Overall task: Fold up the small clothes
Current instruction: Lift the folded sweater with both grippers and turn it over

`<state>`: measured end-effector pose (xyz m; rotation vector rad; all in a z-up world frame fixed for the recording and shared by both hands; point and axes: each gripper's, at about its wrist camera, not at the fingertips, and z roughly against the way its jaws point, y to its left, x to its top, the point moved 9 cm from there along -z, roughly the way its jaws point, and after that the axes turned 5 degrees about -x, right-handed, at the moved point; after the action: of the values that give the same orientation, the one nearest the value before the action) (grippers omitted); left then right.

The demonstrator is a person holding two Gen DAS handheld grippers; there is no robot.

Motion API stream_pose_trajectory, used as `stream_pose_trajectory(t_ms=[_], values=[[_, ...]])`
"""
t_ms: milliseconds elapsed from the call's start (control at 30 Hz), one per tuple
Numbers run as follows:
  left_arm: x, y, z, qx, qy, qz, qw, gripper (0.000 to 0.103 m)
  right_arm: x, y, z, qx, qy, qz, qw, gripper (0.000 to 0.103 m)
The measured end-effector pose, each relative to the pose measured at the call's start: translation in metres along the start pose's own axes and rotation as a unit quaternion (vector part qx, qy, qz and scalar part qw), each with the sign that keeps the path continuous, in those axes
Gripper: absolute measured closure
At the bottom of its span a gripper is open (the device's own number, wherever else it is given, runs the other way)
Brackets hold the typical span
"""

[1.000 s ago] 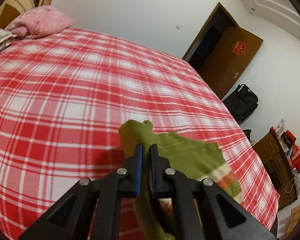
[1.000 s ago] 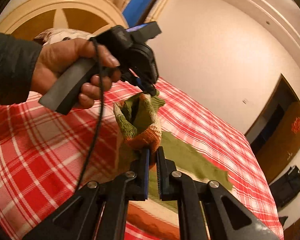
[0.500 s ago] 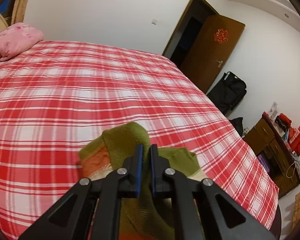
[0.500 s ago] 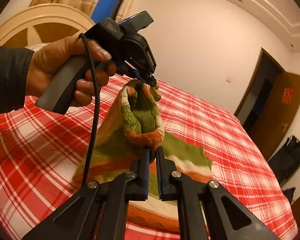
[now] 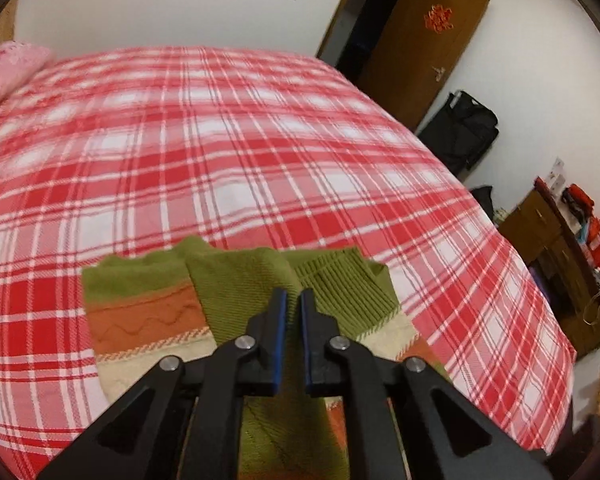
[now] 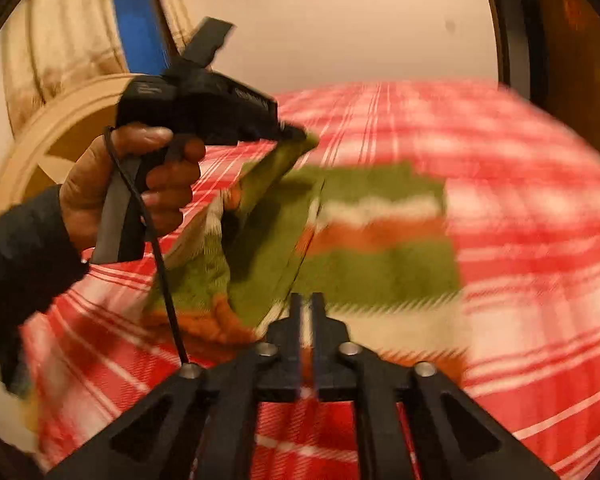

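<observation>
My left gripper (image 6: 296,136), gripped pistol-style in a bare hand (image 6: 132,188) with a dark sleeve, pinches a corner of the knit sweater (image 5: 244,288), lifting it off the red plaid bedspread (image 5: 220,160). The right gripper (image 6: 308,312) angles down; its jaws are parting, seemingly empty through the blur. Ribbed green wool with orange and cream bands. Lettering on the gripper body is unreadable.

The knitted garment (image 5: 236,292) is olive green, crossed by an orange band with a wavy line, a cream band and thin red-and-white striped edging. The bed cover (image 5: 228,152) is a red-and-white plaid. A pillow (image 5: 8,72) is pink. The left tool (image 5: 293,320) is black with blue pads. The door (image 5: 424,48) is brown with a red emblem; the bag (image 5: 460,132) is black.
</observation>
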<state>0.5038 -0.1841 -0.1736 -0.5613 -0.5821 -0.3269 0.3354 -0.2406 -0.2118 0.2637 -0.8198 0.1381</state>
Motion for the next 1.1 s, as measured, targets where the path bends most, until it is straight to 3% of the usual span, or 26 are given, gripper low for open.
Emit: stream_pose_trajectory(t_ms=[33,67,167,233,267,367,400,500,600,700,867,1100], values=[[0.0,0.002,0.0,0.007,0.001,-0.001,1.0,0.092,-0.002,0.003,-0.003,0.024,0.005,-0.014,1.0,0.047],[0.001,0.001,0.003,0.004,-0.002,-0.004,1.0,0.092,-0.003,0.004,-0.003,0.044,0.005,-0.028,0.999,0.043],[0.001,-0.003,0.016,0.001,-0.006,-0.015,0.9999,0.084,-0.004,0.005,-0.005,0.106,0.021,-0.082,0.991,0.043],[-0.001,-0.004,0.032,0.0,-0.019,-0.028,0.9994,0.057,-0.001,-0.005,-0.009,0.127,0.027,-0.112,0.985,0.043],[-0.003,-0.002,0.037,0.009,-0.023,-0.032,0.9992,0.053,0.003,-0.01,-0.011,0.135,0.031,-0.133,0.981,0.043],[-0.032,0.003,0.057,0.028,-0.024,-0.063,0.9973,0.051,0.019,-0.022,-0.016,0.162,0.036,-0.171,0.971,0.043],[-0.051,0.003,0.065,0.055,-0.024,-0.085,0.9945,0.051,0.025,-0.024,-0.02,0.163,0.038,-0.174,0.97,0.043],[-0.102,-0.01,0.078,0.085,-0.027,-0.143,0.9857,0.05,0.05,-0.036,-0.042,0.174,0.072,-0.185,0.964,0.043],[-0.146,-0.031,0.08,0.061,-0.019,-0.16,0.985,0.047,0.072,-0.051,-0.076,0.188,0.124,-0.212,0.951,0.043],[-0.169,-0.053,0.066,0.04,-0.009,-0.188,0.9812,0.036,0.093,-0.06,-0.106,0.183,0.146,-0.221,0.947,0.043],[-0.164,-0.062,0.037,0.057,-0.001,-0.224,0.9729,0.035,0.108,-0.052,-0.135,0.2,0.164,-0.241,0.935,0.043],[-0.164,-0.044,0.027,0.037,0.014,-0.196,0.9799,0.036,0.109,-0.025,-0.182,0.205,0.208,-0.21,0.933,0.043]])
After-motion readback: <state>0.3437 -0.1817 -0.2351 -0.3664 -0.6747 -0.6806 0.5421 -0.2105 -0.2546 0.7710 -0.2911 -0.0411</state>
